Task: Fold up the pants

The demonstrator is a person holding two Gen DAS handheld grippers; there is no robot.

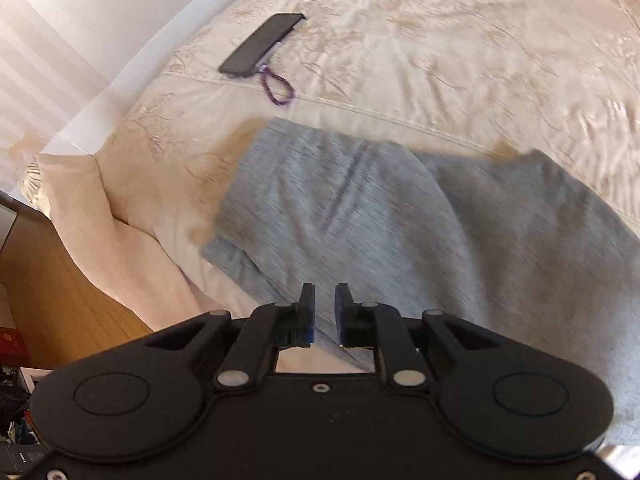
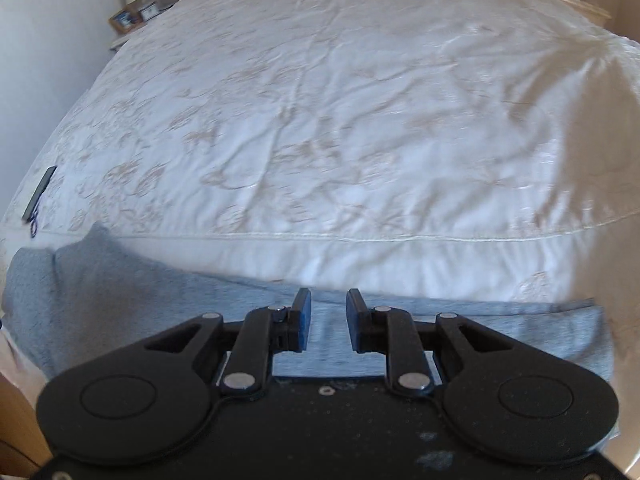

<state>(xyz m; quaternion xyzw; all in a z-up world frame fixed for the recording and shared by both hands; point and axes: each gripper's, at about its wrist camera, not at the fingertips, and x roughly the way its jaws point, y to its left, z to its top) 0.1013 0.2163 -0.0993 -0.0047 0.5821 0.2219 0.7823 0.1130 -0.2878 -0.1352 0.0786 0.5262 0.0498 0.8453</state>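
Observation:
Grey pants (image 1: 360, 216) lie along the near edge of the bed, folded lengthwise. In the right wrist view the pants (image 2: 120, 304) stretch from left to right under the gripper. My left gripper (image 1: 324, 300) hovers over the near left part of the pants, its jaws a little apart with nothing between them. My right gripper (image 2: 328, 308) is above the pants' middle strip, jaws apart and empty.
The bed has a white embroidered cover (image 2: 320, 120). A black phone (image 1: 262, 44) with a purple strap (image 1: 278, 90) lies beyond the pants on the left. The bed's left corner (image 1: 100, 208) drops to a wooden floor (image 1: 52, 288). Nightstands (image 2: 132, 16) stand at the far end.

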